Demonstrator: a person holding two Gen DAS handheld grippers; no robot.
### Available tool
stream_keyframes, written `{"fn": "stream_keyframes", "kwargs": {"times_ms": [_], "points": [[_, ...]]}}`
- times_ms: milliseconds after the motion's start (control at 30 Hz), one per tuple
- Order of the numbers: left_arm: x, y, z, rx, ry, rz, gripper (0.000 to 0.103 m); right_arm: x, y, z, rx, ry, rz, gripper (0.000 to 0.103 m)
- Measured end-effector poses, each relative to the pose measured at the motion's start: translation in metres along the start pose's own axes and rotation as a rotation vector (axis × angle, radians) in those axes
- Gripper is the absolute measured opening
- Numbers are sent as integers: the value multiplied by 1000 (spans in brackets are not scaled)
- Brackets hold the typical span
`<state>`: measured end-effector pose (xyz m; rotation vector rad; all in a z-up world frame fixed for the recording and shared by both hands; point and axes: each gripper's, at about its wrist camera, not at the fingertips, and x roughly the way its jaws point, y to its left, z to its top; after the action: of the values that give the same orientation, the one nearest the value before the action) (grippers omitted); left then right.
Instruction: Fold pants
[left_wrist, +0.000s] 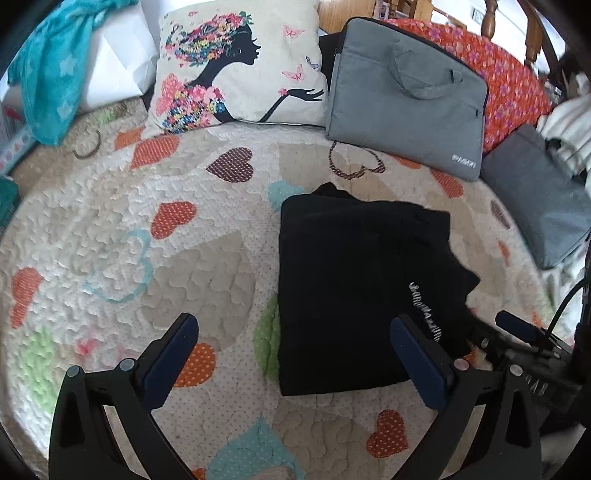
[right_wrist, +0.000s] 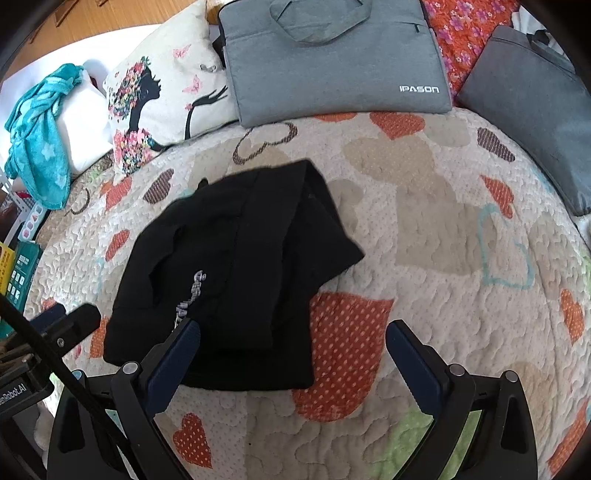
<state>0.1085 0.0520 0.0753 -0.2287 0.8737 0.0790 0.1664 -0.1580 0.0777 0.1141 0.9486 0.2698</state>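
on the quilt (left_wrist: 110, 229) lie folded black pants (left_wrist: 354, 288); left gripper (left_wrist: 295, 354) and right gripper (right_wrist: 293, 354) hover, fingers spread, holding nothing.

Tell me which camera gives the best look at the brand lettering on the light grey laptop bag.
The right wrist view: the lettering on the light grey laptop bag reads clearly as IPASON, upright and sharp. In the left wrist view the same lettering is small, tilted and too blurred to read.
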Motion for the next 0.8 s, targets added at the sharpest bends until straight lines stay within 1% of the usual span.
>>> {"fn": "stream_keyframes", "kwargs": {"times_ms": [67, 133, 200, 233, 300, 333, 400, 433, 467, 500, 533, 567, 600, 633, 667, 700, 733, 800], "points": [[6, 11, 4, -48, 26, -45, 103, -5, -13, 6, 41, -29, -13, 102], [14, 18, 10, -87, 66, -88, 103, -6, -28, 13, 97, -39, -17, 102], [25, 24, 15, -125, 107, -136, 103, -2, -41, 18, 159, -22, 15, 102], [31, 27, 17, -150, 130, -165, 103, 3, -46, 21, 192, -8, 44, 102], [43, 33, 19, -197, 161, -199, 103, 18, -54, 23, 263, 49, 127, 102], [51, 36, 20, -228, 174, -212, 103, 29, -56, 23, 301, 93, 191, 102], [64, 41, 17, -280, 208, -237, 103, 46, -57, 19, 358, 161, 293, 96], [72, 42, 15, -312, 234, -264, 103, 52, -54, 16, 376, 179, 326, 93], [79, 44, 11, -345, 261, -297, 103, 52, -50, 17, 366, 167, 330, 92], [85, 45, 6, -376, 285, -322, 103, 53, -43, 20, 334, 158, 344, 89], [88, 45, 3, -391, 282, -319, 103, 54, -38, 21, 322, 164, 372, 74], [86, 42, 3, -385, 268, -312, 103, 59, -32, 22, 321, 190, 419, 54], [85, 40, 3, -371, 266, -303, 103, 61, -29, 21, 317, 203, 413, 51], [84, 37, 2, -358, 265, -296, 103, 59, -26, 21, 304, 197, 390, 43], [85, 34, 1, -347, 267, -287, 103, 56, -23, 21, 289, 197, 370, 38], [85, 32, 0, -335, 268, -277, 103, 53, -22, 22, 281, 191, 357, 35], [84, 29, 0, -323, 268, -265, 103, 50, -23, 24, 271, 189, 336, 31], [84, 24, -1, -306, 268, -247, 103, 49, -26, 23, 262, 194, 298, 30]]}}
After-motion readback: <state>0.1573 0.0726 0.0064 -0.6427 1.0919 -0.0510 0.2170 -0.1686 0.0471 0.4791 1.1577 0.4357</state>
